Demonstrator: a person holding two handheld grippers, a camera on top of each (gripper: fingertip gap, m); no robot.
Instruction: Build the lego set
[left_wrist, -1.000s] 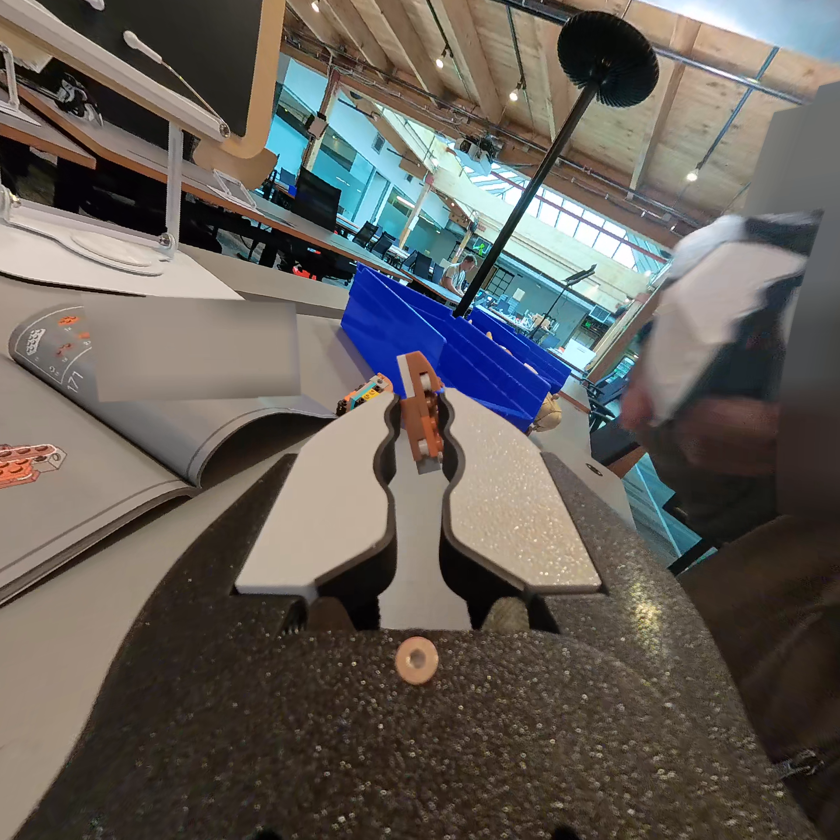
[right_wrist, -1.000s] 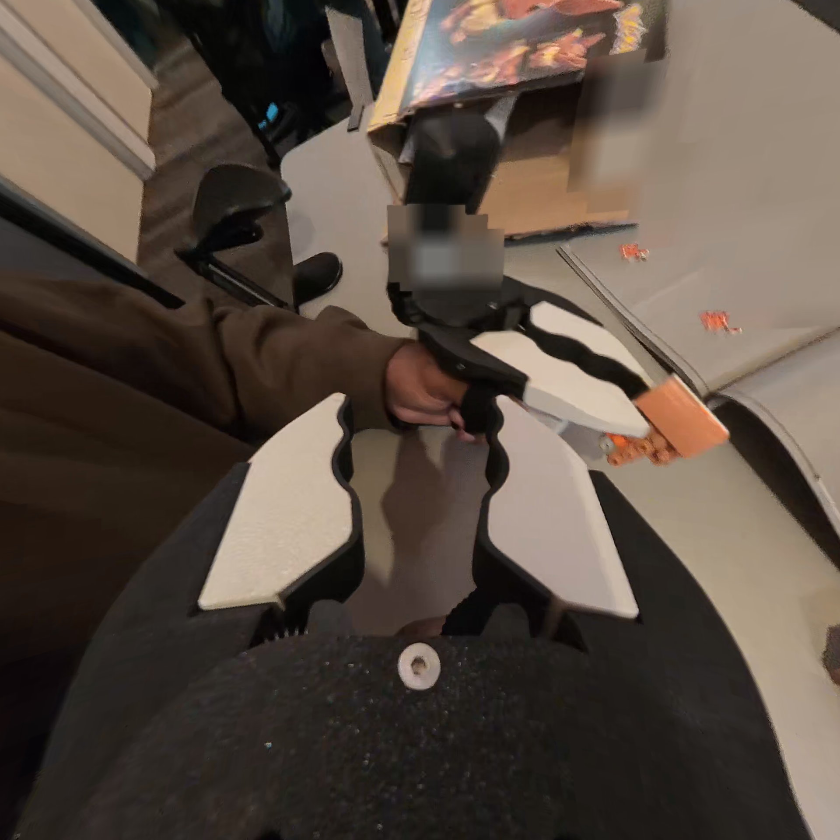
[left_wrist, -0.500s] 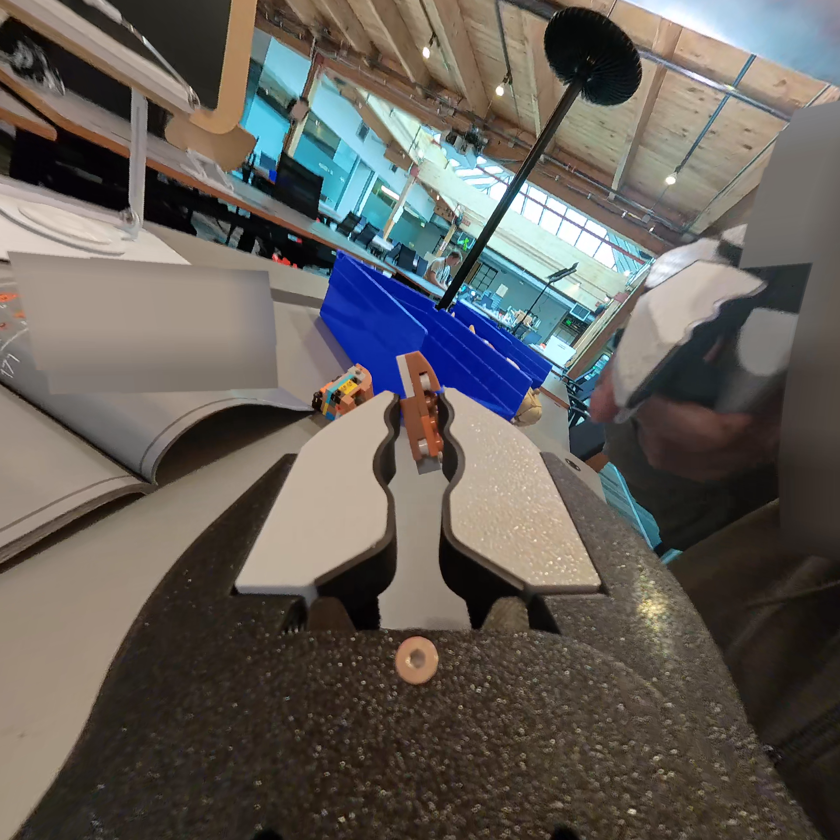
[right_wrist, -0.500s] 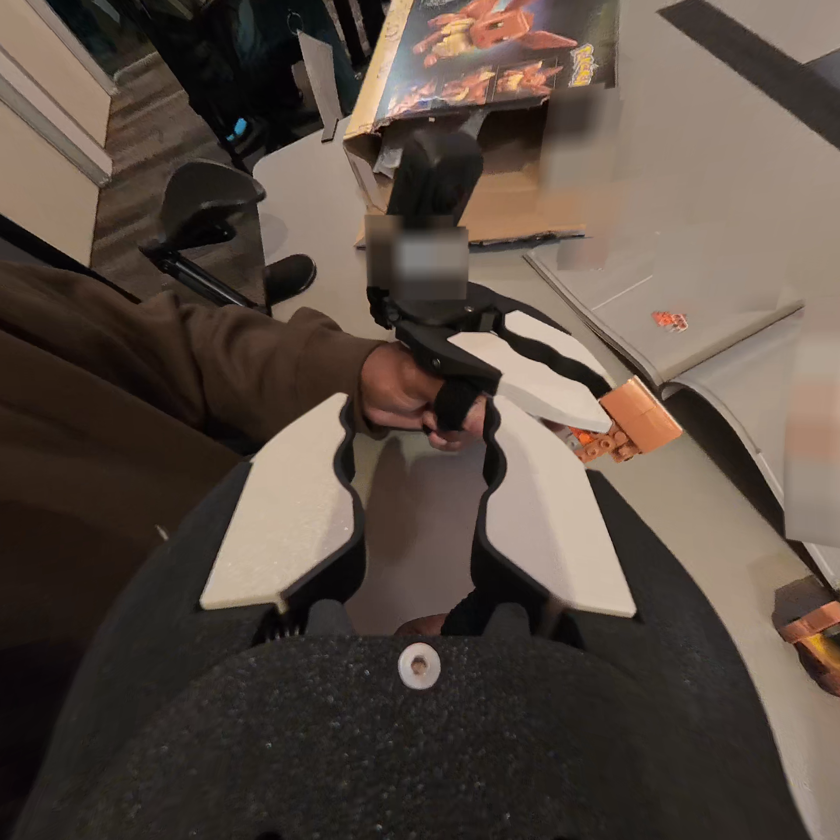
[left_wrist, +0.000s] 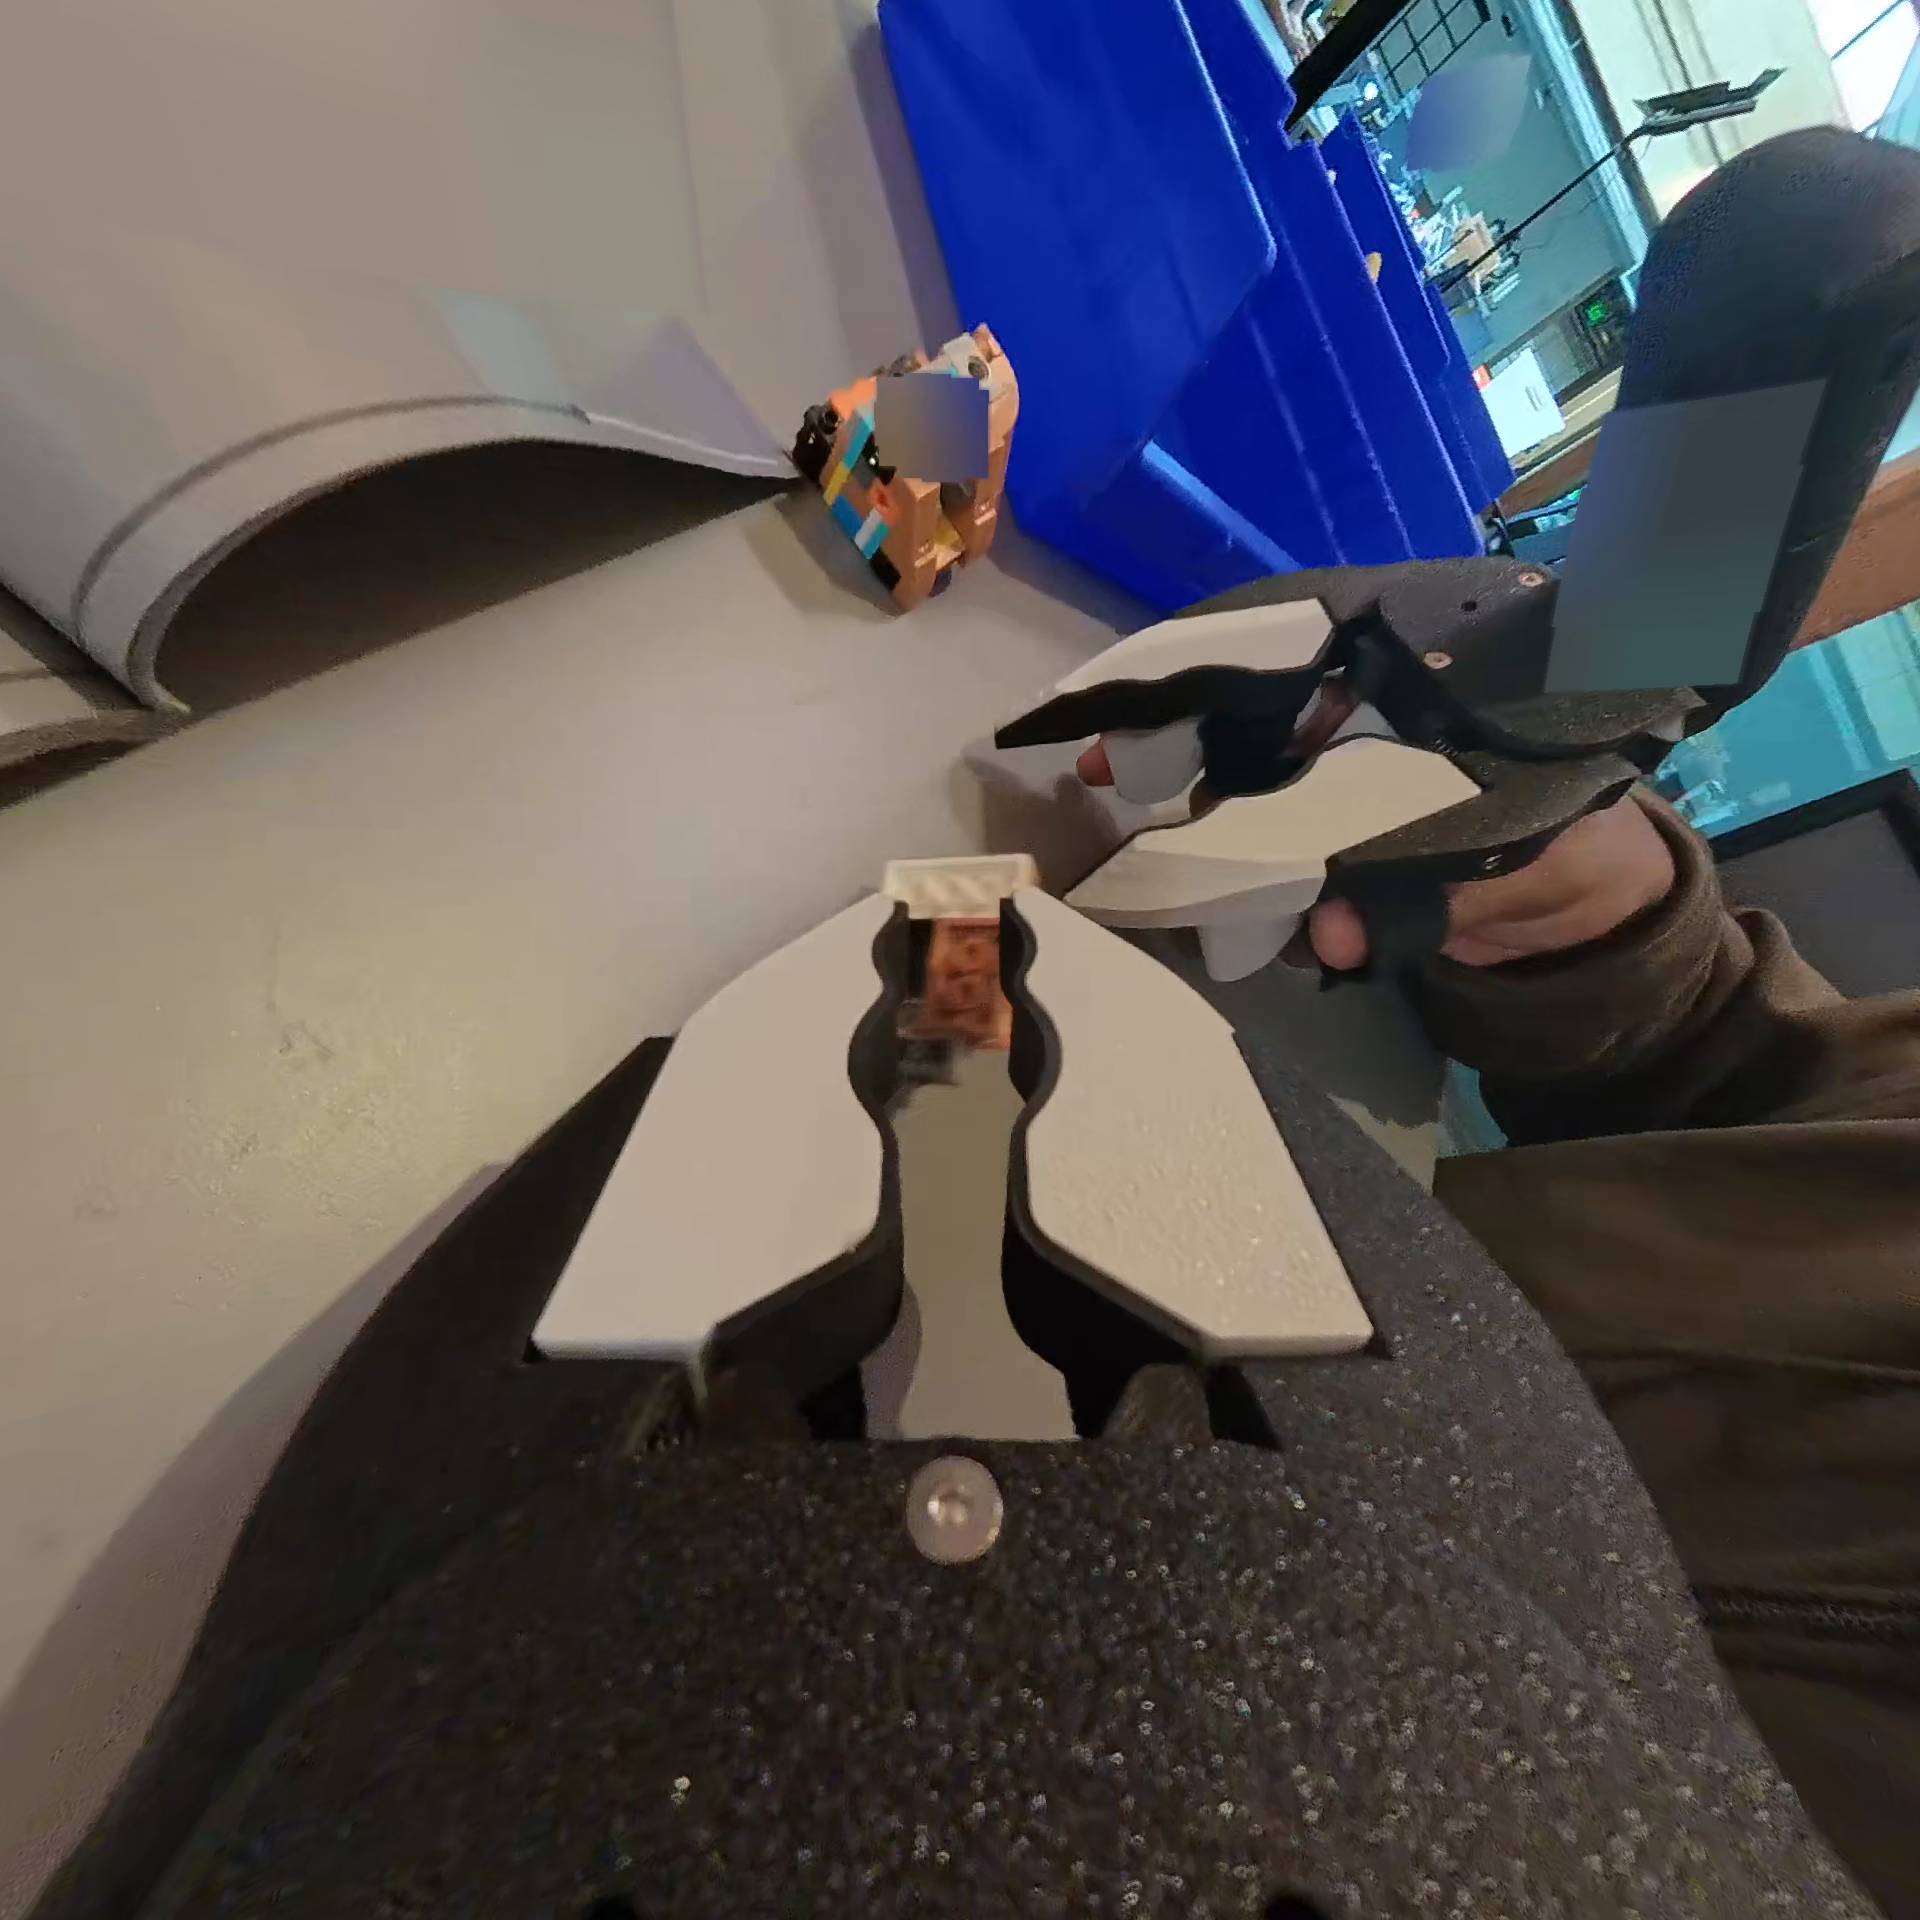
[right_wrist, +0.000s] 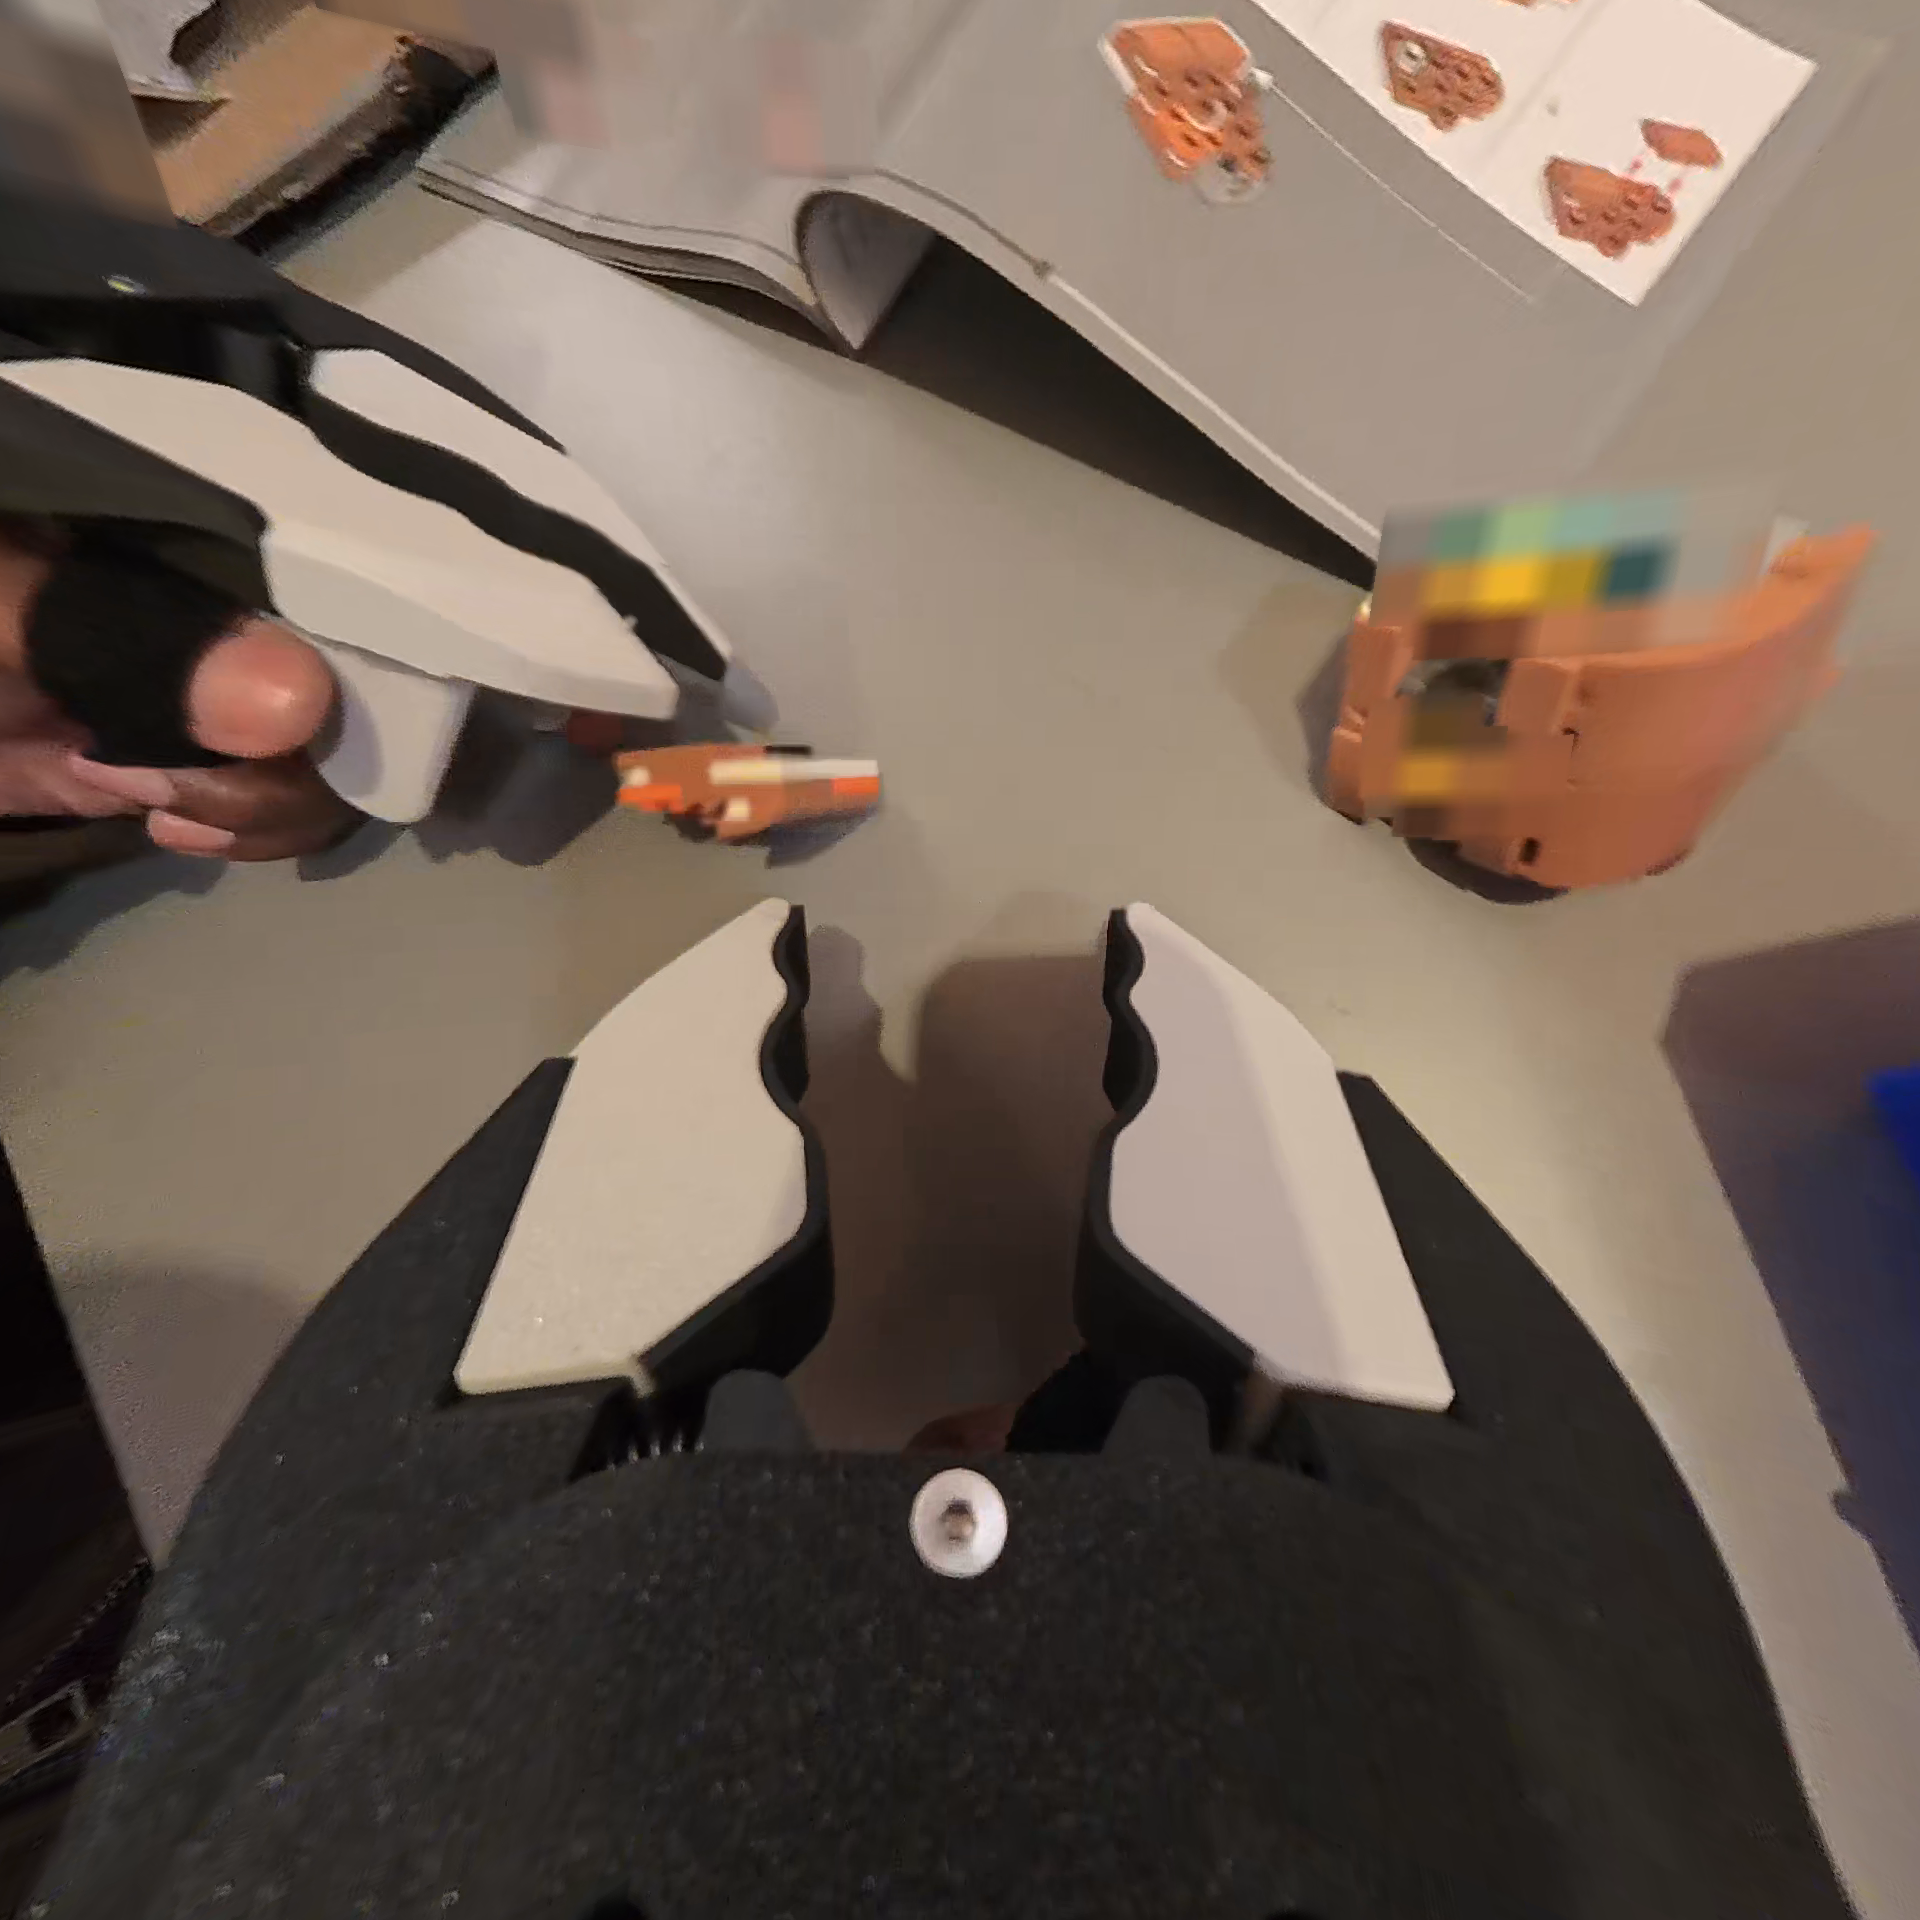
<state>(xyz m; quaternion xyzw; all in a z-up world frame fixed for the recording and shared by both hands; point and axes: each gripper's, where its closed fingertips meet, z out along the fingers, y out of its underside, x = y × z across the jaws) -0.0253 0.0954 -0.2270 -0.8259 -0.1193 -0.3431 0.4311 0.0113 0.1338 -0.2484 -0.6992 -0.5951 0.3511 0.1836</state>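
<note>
Left wrist view: our left hand-held gripper (left_wrist: 961, 914) is pinching a small orange-brown piece (left_wrist: 958, 982) low over the grey surface (left_wrist: 416, 935). The half-built model (left_wrist: 914, 488) is sitting between the booklet (left_wrist: 312, 447) and blue bins (left_wrist: 1143, 312); we are judging a thin grip liable to twist.

Right wrist view: our right hand-held gripper (right_wrist: 951, 925) is hanging wide, empty. Bare surface ahead is leaving room; the model (right_wrist: 1590, 727) is crowding the right.
</note>
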